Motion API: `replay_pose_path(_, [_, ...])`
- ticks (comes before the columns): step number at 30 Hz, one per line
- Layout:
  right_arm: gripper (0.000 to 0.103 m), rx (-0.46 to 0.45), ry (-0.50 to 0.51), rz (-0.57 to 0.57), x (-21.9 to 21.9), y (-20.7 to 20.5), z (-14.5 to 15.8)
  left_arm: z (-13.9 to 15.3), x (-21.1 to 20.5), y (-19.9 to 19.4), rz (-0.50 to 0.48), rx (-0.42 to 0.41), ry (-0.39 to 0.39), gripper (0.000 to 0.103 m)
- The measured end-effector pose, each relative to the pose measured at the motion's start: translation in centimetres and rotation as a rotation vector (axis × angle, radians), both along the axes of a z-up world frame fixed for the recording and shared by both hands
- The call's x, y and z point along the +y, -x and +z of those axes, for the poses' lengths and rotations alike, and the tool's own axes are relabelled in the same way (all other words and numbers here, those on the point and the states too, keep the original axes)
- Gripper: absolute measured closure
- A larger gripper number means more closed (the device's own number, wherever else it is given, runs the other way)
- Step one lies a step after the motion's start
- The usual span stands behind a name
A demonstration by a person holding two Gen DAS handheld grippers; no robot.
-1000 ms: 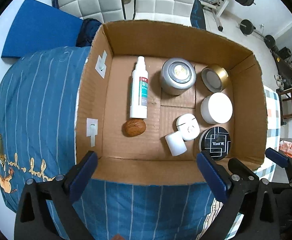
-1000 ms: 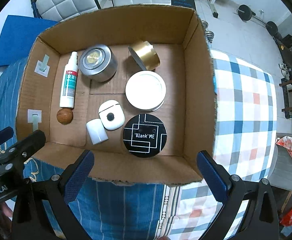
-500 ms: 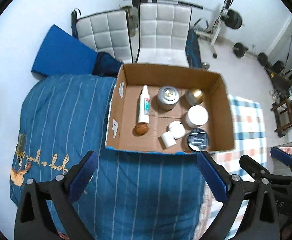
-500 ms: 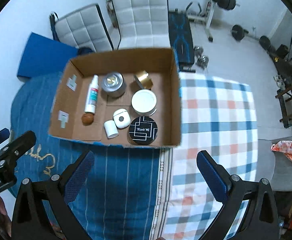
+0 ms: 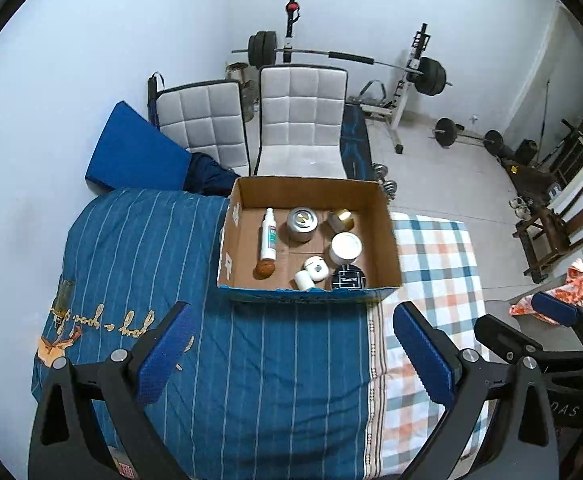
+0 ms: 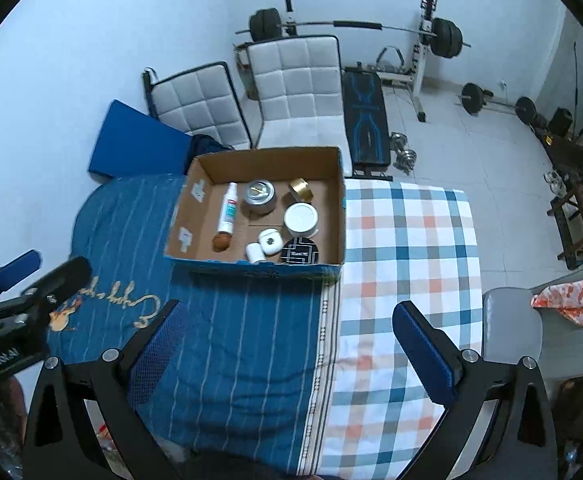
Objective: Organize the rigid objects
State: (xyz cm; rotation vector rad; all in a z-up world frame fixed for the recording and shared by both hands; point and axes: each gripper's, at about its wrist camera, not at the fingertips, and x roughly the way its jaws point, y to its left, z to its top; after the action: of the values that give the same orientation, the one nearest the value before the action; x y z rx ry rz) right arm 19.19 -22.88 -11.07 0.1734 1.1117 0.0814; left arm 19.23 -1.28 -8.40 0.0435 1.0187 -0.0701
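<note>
An open cardboard box (image 5: pixel 387 236) (image 6: pixel 339 216) stands on the bed. Inside lie a white spray bottle (image 5: pixel 268 234) (image 6: pixel 227 208), a brown nut (image 5: pixel 264 269) (image 6: pixel 221 242), a silver tin (image 5: pixel 301 220) (image 6: pixel 259 197), a gold jar (image 5: pixel 341 218) (image 6: pixel 300 189), a white round jar (image 5: pixel 345 247) (image 6: pixel 300 219), a white earbud case (image 5: pixel 316 269) (image 6: pixel 270 241), a small white cylinder (image 5: pixel 302 280) (image 6: pixel 253 252) and a black round tin (image 5: pixel 348 279) (image 6: pixel 299 255). My left gripper (image 5: pixel 295 356) and right gripper (image 6: pixel 291 354) are open and empty, high above the bed, well back from the box.
The bed has a blue striped cover (image 5: pixel 139 264) and a checked cover (image 6: pixel 407 248). Two white chairs (image 5: pixel 303 116), a blue mat (image 5: pixel 135 152) and weight equipment (image 5: pixel 407 76) stand behind. A grey chair (image 6: pixel 511 332) with floral cloth is at right.
Both grippers have pulled far up and back from the box, so the box looks much smaller and the room shows. The box contents have not moved.
</note>
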Motion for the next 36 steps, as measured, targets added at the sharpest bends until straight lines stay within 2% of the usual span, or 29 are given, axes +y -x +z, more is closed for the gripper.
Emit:
replay_pose_path(6, [0.0, -0.07, 0.033, -0.013, -0.4, 2.3, 3.3, 2.2, -0.3, 2.1, -0.001, -0.036, 0.0, 0.002])
replay_pose_path(12, [0.0, -0.114, 0.042, -0.041, -1.1, 3.5, 5.3, 3.8, -0.1, 3.5, 0.015, -0.088, -0.024, 0.002])
replay_pose_path(36, [0.0, -0.149, 0.059, -0.068, -1.6, 5.1, 7.0, 4.8, -0.1, 5.0, 0.03, -0.126, -0.025, 0.002])
